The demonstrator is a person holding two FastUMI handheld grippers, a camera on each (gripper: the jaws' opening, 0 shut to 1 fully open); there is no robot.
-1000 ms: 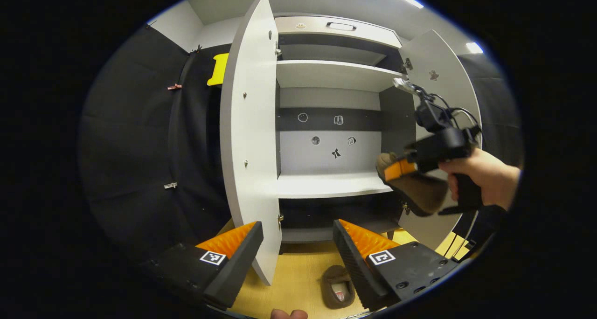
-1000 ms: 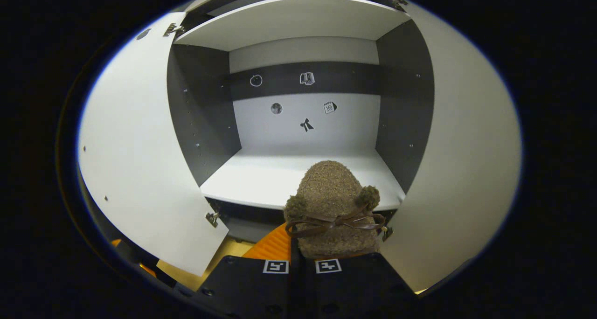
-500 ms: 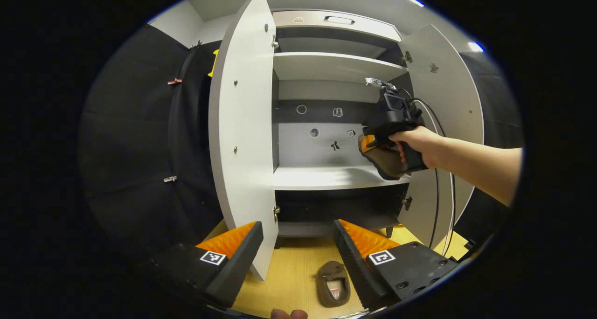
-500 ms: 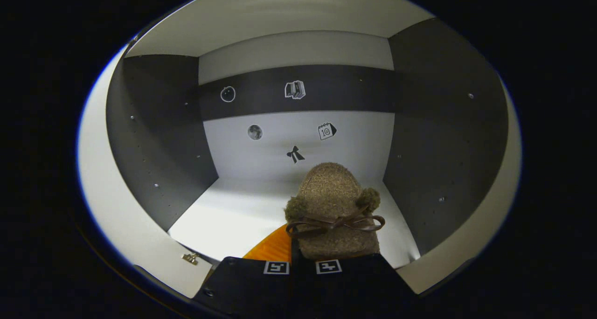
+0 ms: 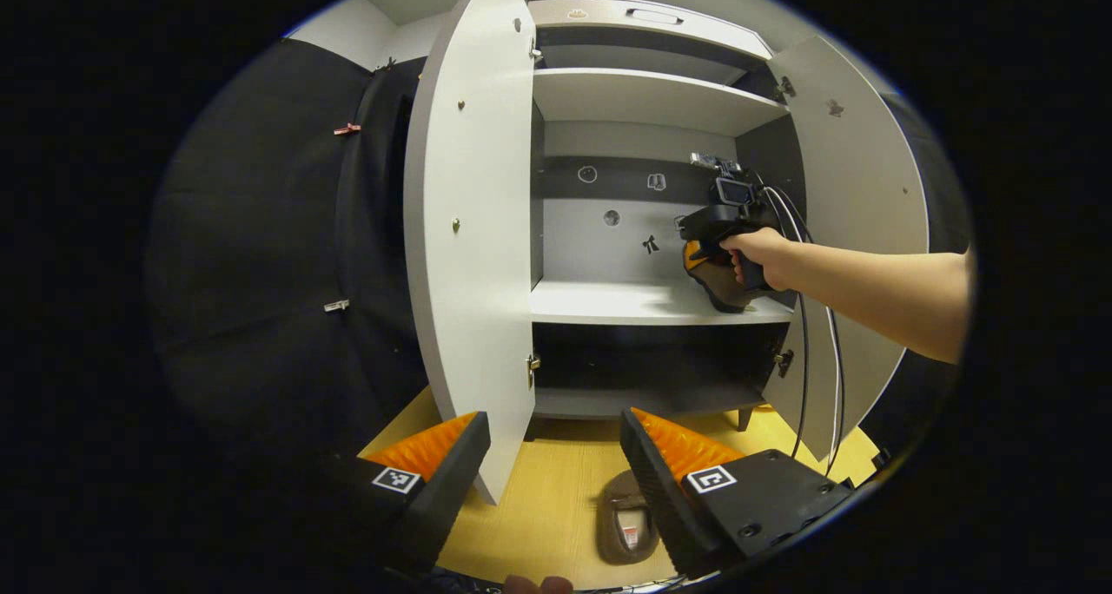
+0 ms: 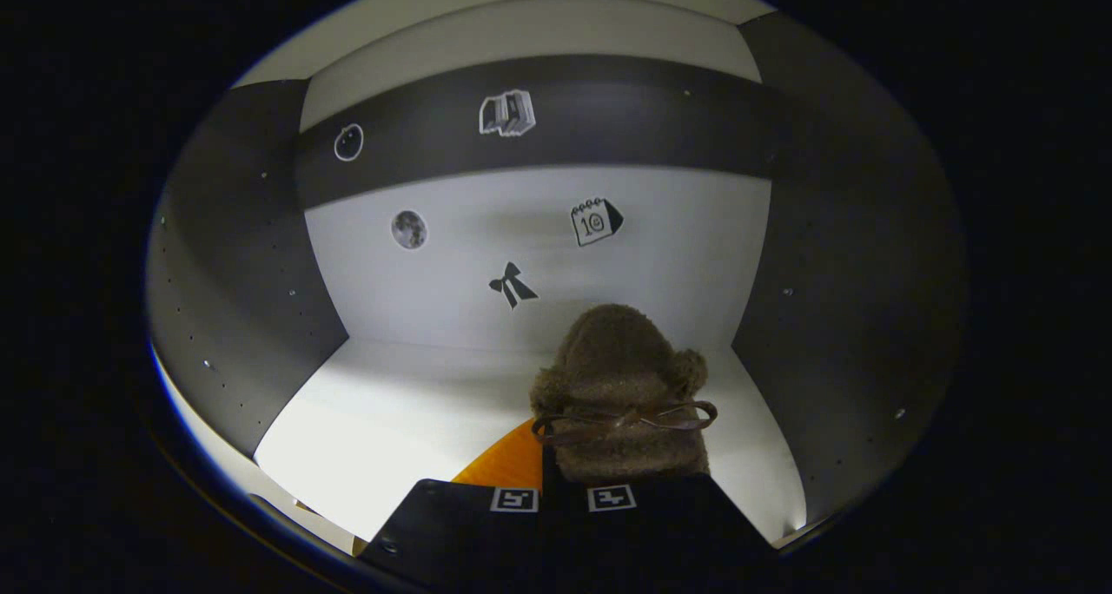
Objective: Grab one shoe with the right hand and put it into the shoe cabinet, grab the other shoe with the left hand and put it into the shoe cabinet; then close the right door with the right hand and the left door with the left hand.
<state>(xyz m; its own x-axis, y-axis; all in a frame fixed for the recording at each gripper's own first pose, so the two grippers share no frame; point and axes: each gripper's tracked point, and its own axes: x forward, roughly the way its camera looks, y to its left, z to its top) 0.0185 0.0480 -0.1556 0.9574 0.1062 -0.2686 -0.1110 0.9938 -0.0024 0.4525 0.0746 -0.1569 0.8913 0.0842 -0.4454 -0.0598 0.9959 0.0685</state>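
A fuzzy brown shoe (image 6: pixel 618 377) with a thin bow is held in my right gripper (image 6: pixel 560 481), which is shut on its heel. It sits deep inside the cabinet, just above the white middle shelf (image 6: pixel 391 412). In the left gripper view the same shoe (image 5: pixel 721 283) and the right gripper (image 5: pixel 725 221), held by a hand (image 5: pixel 760 255), are at the right end of the shelf (image 5: pixel 608 303). The second brown shoe (image 5: pixel 624 518) lies on the wooden floor below my left gripper (image 5: pixel 556 481), which is open and holds nothing.
Both cabinet doors stand open: the left door (image 5: pixel 473 229) close ahead of my left gripper, the right door (image 5: pixel 860 203) behind the person's arm (image 5: pixel 886 290). Cables (image 5: pixel 804 351) hang from the right gripper. An upper shelf (image 5: pixel 651 99) and black cloth wall (image 5: pixel 261 247) are in sight.
The right gripper has pushed the shoe further into the cabinet, towards the back wall and lower over the shelf. The left gripper view has shifted slightly; the floor shoe has stayed put.
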